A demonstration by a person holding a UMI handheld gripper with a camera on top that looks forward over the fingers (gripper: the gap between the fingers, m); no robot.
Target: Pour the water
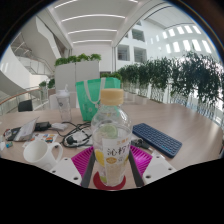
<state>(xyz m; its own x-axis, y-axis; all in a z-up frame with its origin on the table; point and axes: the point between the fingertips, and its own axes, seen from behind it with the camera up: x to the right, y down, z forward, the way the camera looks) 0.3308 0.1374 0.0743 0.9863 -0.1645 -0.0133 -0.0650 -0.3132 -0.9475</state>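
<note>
A clear plastic bottle with an orange cap and a white and yellow label stands upright between my fingers. Its foot is over a red round disc. My gripper is closed around the lower part of the bottle, with the left finger and the right finger against its sides. A white cup sits on the wooden table to the left of the fingers.
A dark blue flat case lies on the table to the right, beyond the fingers. A green container stands behind the bottle. Cables and small devices lie at the left. Potted plants line the far side.
</note>
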